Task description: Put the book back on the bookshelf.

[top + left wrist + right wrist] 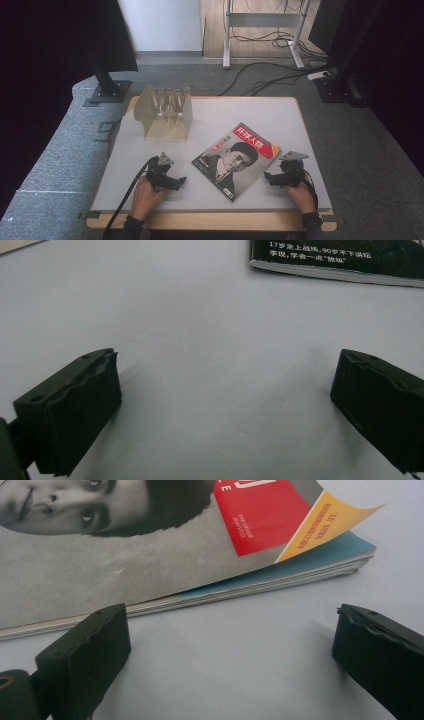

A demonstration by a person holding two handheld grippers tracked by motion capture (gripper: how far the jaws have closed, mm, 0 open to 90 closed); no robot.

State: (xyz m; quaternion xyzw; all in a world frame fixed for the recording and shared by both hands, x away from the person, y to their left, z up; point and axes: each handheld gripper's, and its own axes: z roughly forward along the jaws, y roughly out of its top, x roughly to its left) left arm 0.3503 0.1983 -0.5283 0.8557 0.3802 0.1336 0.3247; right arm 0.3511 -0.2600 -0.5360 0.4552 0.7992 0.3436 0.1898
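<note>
The table [300, 165] fills mid-frame in the high view; a rack [165, 112] stands at its upper left. The magazine [236, 159] lies flat at centre, angled. Both grippers rest low, left [181, 181] and right [268, 177], jaws apart and empty. The curled cover corner [335, 522] could crease or tear if the right gripper pinches only that sheet.

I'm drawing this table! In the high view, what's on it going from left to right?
Left tongs → magazine → right tongs. The wooden rack stands farther back, above the left tongs, so its place in the order is unclear.
</note>
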